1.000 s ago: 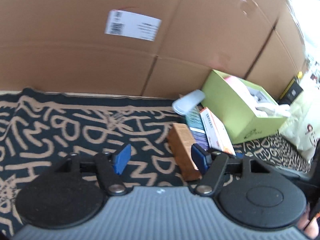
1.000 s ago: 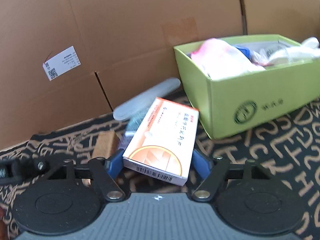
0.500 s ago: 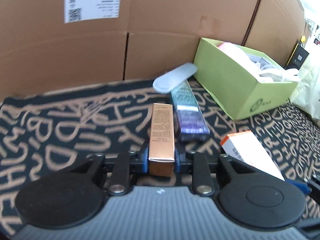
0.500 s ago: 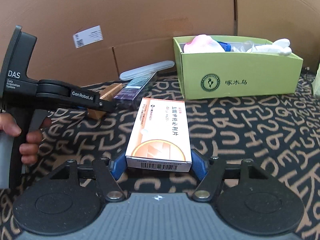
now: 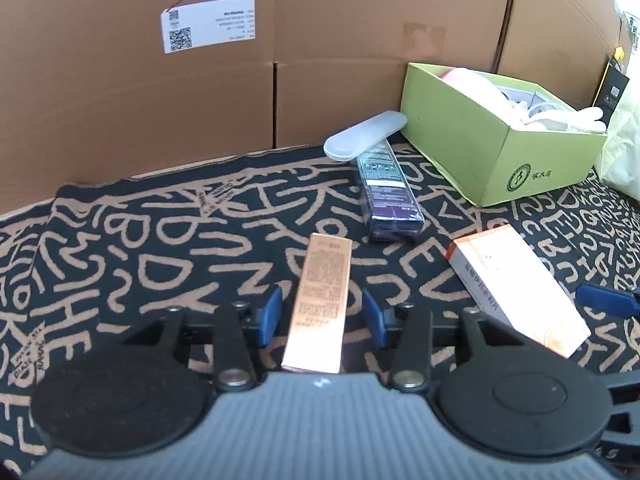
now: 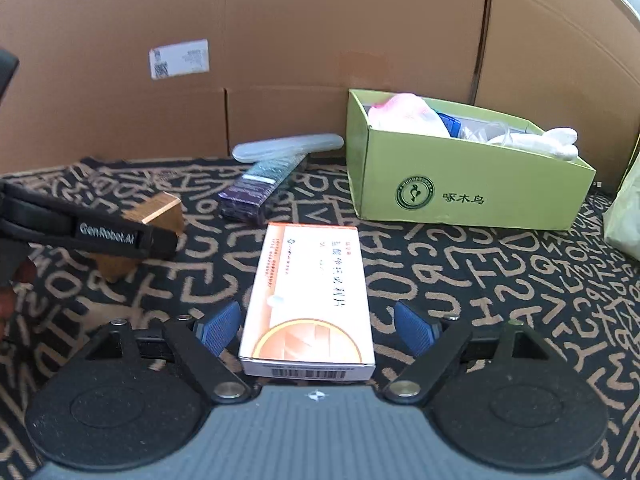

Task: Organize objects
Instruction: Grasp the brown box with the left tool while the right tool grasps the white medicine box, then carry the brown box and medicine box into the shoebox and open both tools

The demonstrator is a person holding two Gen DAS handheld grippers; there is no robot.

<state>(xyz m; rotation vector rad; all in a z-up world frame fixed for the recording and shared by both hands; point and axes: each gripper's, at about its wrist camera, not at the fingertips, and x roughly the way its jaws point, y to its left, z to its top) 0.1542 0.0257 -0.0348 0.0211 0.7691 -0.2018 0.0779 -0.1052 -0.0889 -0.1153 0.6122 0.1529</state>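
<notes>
A slim copper box [image 5: 320, 304] lies on the patterned cloth between the blue pads of my left gripper [image 5: 320, 318]. Its jaws are opening, with a small gap on each side. An orange-and-white medicine box [image 6: 308, 300] lies flat between the pads of my right gripper [image 6: 316, 326], whose jaws are also opening and clear of it. The right wrist view shows the left gripper [image 6: 108, 234] at the left, around the copper box [image 6: 160, 210]. The medicine box [image 5: 516, 288] also shows at the right of the left wrist view.
A green open box [image 6: 460, 192] full of soft items stands at the back right. A purple box [image 6: 260, 188] and a translucent case [image 6: 288, 146] lie beside it. Cardboard walls [image 5: 280, 40] close the back. A pale bag [image 6: 624, 216] sits far right.
Half a second ago each gripper was shut on its box. Both pairs of pads have since parted, and both boxes now lie on the cloth. The left gripper drew back with the copper box.
</notes>
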